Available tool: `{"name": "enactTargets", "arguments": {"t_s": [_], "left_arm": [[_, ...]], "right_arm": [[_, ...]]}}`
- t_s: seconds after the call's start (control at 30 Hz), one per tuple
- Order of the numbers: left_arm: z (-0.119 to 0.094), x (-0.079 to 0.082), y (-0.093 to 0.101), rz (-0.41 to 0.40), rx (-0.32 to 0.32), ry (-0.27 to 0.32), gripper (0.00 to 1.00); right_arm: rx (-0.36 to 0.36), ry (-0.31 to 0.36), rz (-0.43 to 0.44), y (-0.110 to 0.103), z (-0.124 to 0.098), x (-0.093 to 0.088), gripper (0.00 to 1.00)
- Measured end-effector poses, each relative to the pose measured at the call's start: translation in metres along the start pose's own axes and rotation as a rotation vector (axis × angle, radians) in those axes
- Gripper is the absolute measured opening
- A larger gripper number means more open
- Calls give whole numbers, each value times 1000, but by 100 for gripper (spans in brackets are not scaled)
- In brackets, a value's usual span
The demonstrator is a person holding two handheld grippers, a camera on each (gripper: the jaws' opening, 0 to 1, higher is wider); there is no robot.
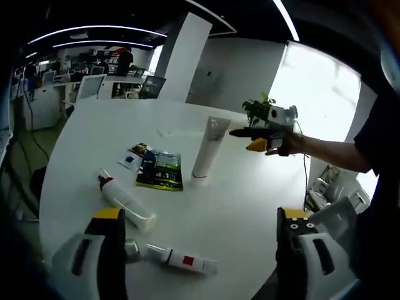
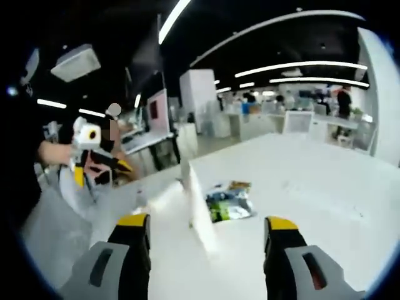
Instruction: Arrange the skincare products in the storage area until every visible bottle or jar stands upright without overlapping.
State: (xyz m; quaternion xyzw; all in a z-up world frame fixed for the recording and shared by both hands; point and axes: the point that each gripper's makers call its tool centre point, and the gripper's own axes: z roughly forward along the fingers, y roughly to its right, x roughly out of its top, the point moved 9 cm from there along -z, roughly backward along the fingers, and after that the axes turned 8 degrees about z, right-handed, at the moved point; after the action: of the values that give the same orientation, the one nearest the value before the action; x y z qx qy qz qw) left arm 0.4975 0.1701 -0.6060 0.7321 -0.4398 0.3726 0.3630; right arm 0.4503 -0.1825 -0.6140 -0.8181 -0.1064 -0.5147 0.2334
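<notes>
In the left gripper view, the left gripper (image 1: 200, 240) hung over the near edge of a white table (image 1: 250, 206) with its yellow-tipped jaws spread wide and nothing between them. A tall white tube (image 1: 209, 149) stood upright on its cap near the middle, a green packet (image 1: 160, 170) lay flat just to its left, a clear bottle (image 1: 125, 200) lay on its side nearer and further left, and a small white tube with a red label (image 1: 182, 259) lay flat at the near edge between the jaws. At the right, a hand held the right gripper (image 1: 247, 139) just beside the top of the tall tube, and whether it touched could not be told.
</notes>
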Motion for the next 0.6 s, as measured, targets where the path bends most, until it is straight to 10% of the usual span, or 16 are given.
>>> {"name": "enactTargets", "arguments": {"t_s": [0.6], "left_arm": [[-17,-1,6,-15,27,-12,98]], "right_arm": [[-115,-4,87,-50,-31,-13,97]]}}
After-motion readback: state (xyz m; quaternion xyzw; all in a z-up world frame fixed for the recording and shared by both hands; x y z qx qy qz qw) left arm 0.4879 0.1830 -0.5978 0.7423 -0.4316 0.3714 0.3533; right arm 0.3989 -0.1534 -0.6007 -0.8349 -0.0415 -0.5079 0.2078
